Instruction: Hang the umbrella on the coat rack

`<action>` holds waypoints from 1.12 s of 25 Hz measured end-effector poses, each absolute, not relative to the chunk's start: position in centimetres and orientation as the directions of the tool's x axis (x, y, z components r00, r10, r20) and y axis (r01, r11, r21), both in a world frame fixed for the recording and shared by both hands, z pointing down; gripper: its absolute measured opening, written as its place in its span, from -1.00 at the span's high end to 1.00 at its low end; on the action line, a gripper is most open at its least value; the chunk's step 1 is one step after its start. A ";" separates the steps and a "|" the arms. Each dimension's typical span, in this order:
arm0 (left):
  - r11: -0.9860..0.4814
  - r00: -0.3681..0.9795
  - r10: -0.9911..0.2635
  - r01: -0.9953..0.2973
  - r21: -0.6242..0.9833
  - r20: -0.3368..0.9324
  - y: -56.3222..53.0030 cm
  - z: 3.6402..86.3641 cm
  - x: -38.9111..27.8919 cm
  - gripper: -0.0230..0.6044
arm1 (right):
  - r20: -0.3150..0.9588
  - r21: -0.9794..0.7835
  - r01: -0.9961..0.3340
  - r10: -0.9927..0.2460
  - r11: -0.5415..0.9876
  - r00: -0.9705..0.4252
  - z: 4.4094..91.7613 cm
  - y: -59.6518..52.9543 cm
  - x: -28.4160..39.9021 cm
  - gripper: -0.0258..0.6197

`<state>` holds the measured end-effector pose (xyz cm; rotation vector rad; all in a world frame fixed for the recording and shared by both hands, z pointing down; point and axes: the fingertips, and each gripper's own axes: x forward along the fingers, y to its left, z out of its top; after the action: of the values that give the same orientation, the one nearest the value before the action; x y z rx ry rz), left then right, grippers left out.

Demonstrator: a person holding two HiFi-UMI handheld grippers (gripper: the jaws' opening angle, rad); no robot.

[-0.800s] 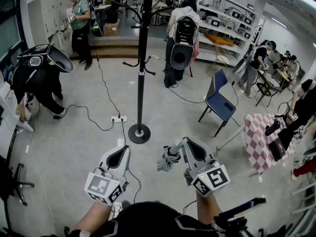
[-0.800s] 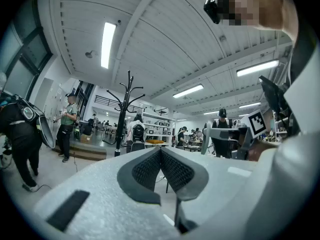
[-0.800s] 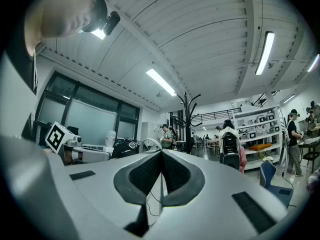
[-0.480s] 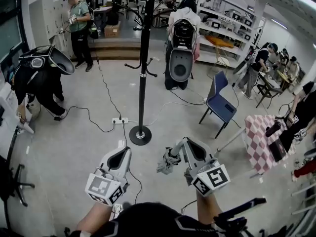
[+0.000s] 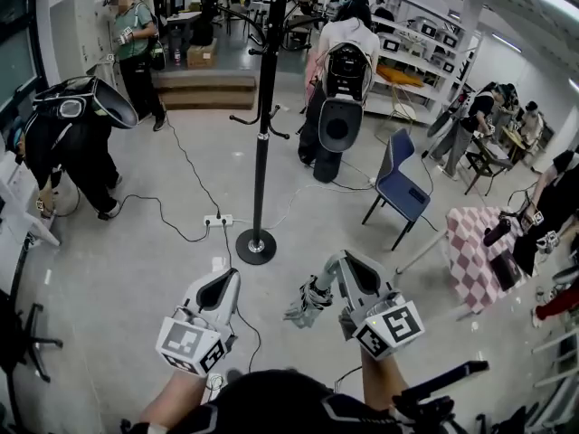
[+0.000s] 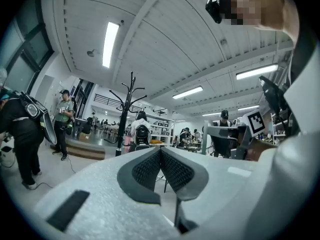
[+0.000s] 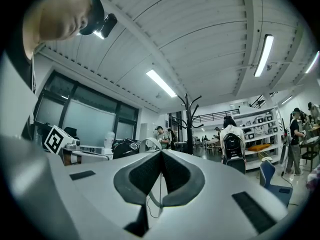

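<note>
Nearest the wearer, the left tongs are pressed together with nothing in them. The right tongs are clamped on the thin strap of a folded grey umbrella, which dangles from their tip above the floor. Farther ahead the black coat rack stands well apart, lower hooks bare, so the umbrella seems in hand while carrying it over and hooking it on remain.
</note>
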<state>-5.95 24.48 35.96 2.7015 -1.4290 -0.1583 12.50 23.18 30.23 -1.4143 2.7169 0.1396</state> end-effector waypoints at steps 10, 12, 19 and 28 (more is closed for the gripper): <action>-0.599 0.595 -0.801 -0.792 0.119 -0.068 25.4 36.2 -9.1 0.90 | -0.111 0.067 -0.849 -0.841 0.525 -0.529 29.9 24.0 10.0 0.90; -0.603 0.599 -0.798 -0.789 0.120 -0.071 25.6 36.4 -10.0 0.90 | -0.111 0.072 -0.856 -0.848 0.513 -0.518 30.0 24.0 9.5 0.90; -0.629 0.626 -0.777 -0.766 0.134 -0.067 26.2 37.6 -11.9 0.90 | -0.109 0.057 -0.875 -0.868 0.481 -0.484 30.3 24.0 8.2 0.90; -0.621 0.618 -0.783 -0.773 0.132 -0.068 24.1 37.9 -13.2 0.90 | -0.116 0.058 -0.861 -0.853 0.505 -0.509 30.3 22.1 6.3 0.90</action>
<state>-13.22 24.15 37.93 2.7446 -1.3229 -0.1815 6.29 22.11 30.26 -1.5183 2.6626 0.1659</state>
